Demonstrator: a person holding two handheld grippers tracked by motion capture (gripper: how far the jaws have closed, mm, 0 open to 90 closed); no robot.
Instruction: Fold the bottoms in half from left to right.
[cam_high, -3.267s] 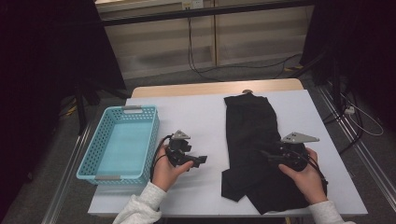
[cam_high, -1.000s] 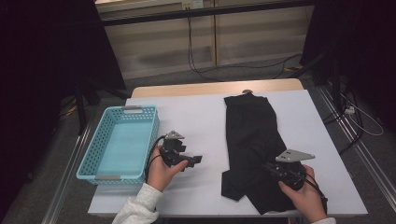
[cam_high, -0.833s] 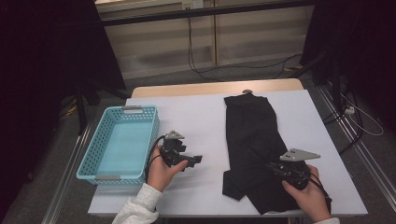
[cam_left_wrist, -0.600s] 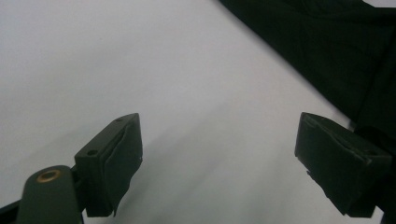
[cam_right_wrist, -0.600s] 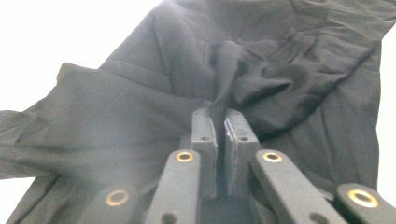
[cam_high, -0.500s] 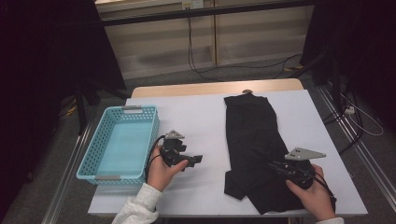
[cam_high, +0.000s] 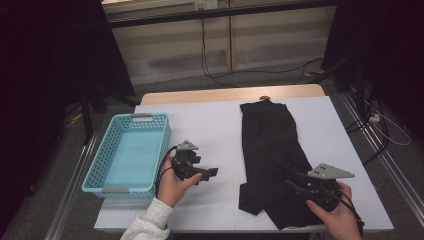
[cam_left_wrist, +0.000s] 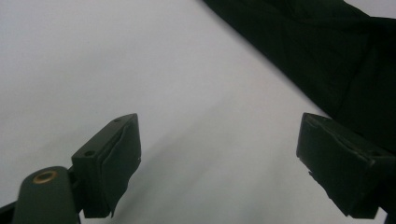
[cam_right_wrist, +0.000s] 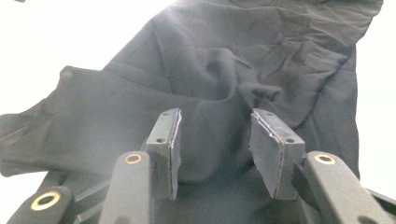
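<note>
A black garment (cam_high: 270, 145) lies lengthwise on the right half of the white table (cam_high: 210, 125), its near end rumpled. My right gripper (cam_high: 294, 183) rests over that near end, pointing left. In the right gripper view its jaws (cam_right_wrist: 215, 144) stand apart and have just been opening. A raised fold of the black cloth (cam_right_wrist: 233, 60) lies between and beyond them, and the pads do not press on it. My left gripper (cam_high: 212, 172) is held between the basket and the garment with its jaws wide open (cam_left_wrist: 219, 158) over bare table. The garment's edge (cam_left_wrist: 336, 56) lies beyond them.
A light blue plastic basket (cam_high: 97, 155) with nothing in it stands at the table's left side, next to my left hand. Cables trail on the floor behind the table and to its right. A dark frame stands at the far left.
My right hand has slid a little toward the near right edge and its jaws have parted from the cloth. The left hand has kept still.
</note>
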